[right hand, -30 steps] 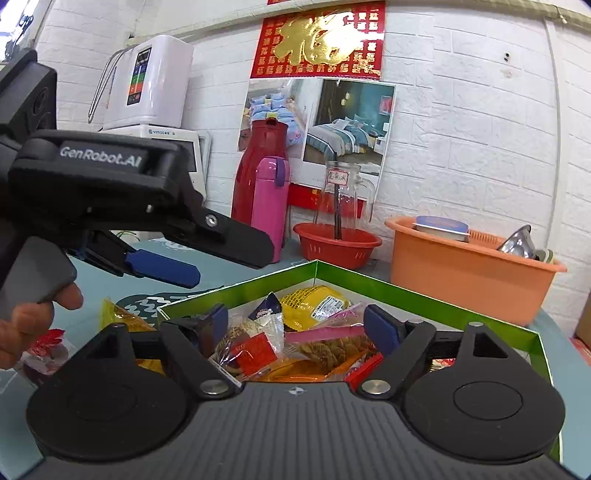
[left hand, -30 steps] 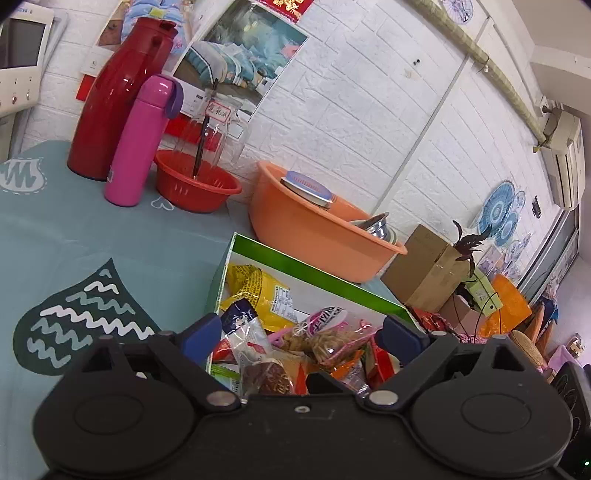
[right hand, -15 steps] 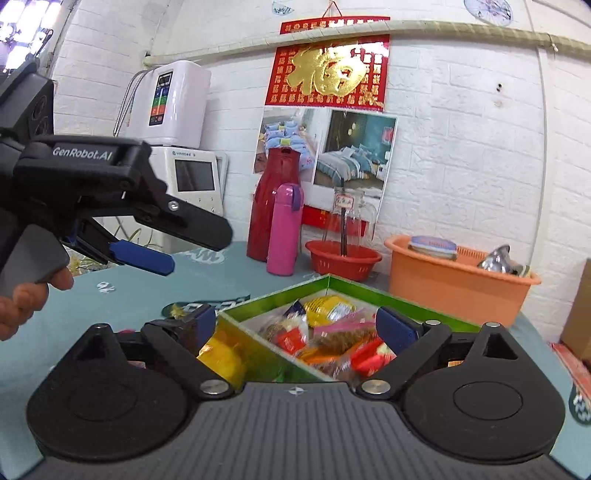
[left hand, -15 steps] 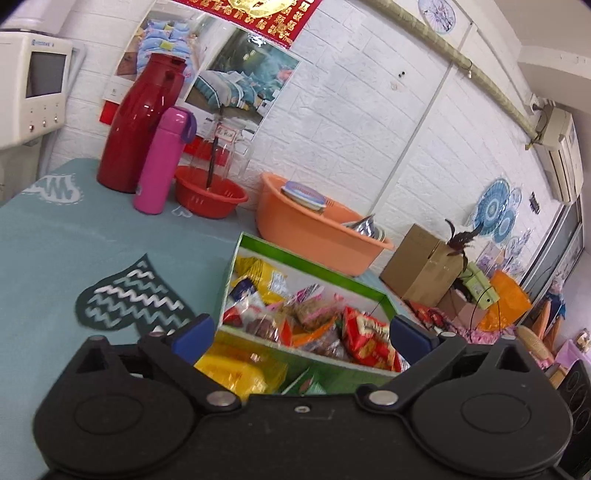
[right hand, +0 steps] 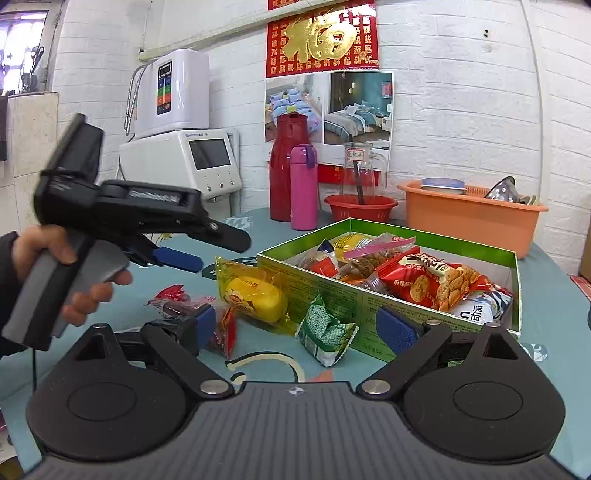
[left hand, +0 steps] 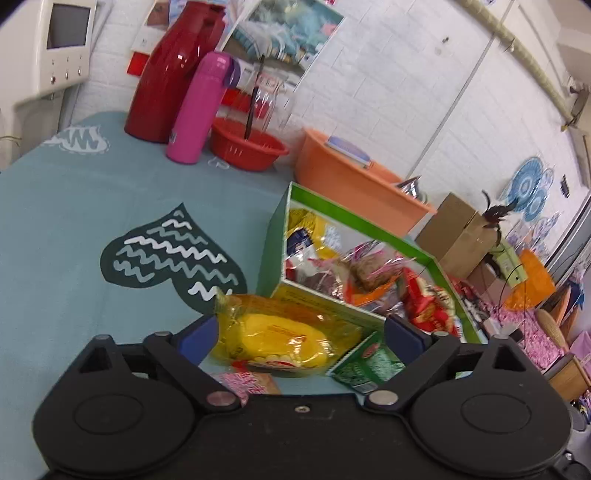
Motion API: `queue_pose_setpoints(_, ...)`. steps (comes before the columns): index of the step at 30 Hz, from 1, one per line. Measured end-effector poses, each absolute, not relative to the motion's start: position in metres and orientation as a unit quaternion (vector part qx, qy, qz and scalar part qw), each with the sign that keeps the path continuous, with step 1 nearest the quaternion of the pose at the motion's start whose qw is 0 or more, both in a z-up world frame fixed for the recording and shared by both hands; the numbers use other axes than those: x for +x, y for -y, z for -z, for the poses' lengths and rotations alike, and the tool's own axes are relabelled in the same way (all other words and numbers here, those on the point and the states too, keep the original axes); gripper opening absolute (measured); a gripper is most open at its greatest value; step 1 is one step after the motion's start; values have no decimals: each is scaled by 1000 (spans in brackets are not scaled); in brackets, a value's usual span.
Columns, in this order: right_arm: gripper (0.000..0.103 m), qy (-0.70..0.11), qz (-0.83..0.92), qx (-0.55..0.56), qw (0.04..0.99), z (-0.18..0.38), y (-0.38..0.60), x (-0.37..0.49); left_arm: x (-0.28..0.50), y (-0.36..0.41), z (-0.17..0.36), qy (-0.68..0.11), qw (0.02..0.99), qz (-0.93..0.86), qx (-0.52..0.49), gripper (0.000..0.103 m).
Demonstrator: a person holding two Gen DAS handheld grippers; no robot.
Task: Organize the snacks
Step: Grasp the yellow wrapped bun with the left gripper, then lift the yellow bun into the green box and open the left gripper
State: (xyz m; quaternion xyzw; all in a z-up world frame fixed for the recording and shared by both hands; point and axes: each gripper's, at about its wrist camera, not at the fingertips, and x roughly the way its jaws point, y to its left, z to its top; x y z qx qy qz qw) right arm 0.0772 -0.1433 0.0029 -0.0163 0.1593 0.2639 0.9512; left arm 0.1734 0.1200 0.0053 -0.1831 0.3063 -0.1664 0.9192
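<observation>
A large gold character 福 is shown on the red wall poster (right hand: 322, 35) at upper centre, and "动派" is printed on the white snack packet (right hand: 480, 308) in the box.

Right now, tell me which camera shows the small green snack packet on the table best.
The right wrist view. There the green packet lies whole and unblocked on the tablecloth, just outside the green box. In the left wrist view the packet is blurred and partly cut off behind the left claw.
</observation>
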Motion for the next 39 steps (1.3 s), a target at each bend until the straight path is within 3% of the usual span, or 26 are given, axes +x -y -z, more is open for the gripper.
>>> queue_pose_setpoints(10, 102, -198, -323, -49, 924, 4, 97, 131, 186, -125, 7, -331, 912, 165, -176, 103)
queue_pose_setpoints(12, 93, -205, -320, -56, 923, 7, 88, 143, 190, -126, 9, -335, 912, 165, -171, 103)
queue_pose_setpoints(17, 92, -228, -306, -69, 922, 21, 72, 167, 202, -129, 16, -349, 906, 165, -174, 103)
queue_pose_setpoints(19, 72, -237, -317, -77, 915, 25, 67, 170, 206, -127, 21, -360, 899, 172, -179, 99)
queue_pose_setpoints(20, 55, -242, -312, -82, 915, 27, 65, 168, 205, -126, 21, -361, 898, 174, -181, 93)
queue_pose_setpoints(22, 47, -235, -311, -92, 916, 27, 67, 160, 199, -125, 18, -356, 900, 174, -179, 84)
queue_pose_setpoints(23, 45, -232, -310, -95, 917, 26, 69, 155, 196, -124, 16, -354, 901, 178, -176, 84)
queue_pose_setpoints(39, 43, -134, -253, -47, 957, -19, 143, 85, 142, -52, -54, -276, 921, 249, -116, 80)
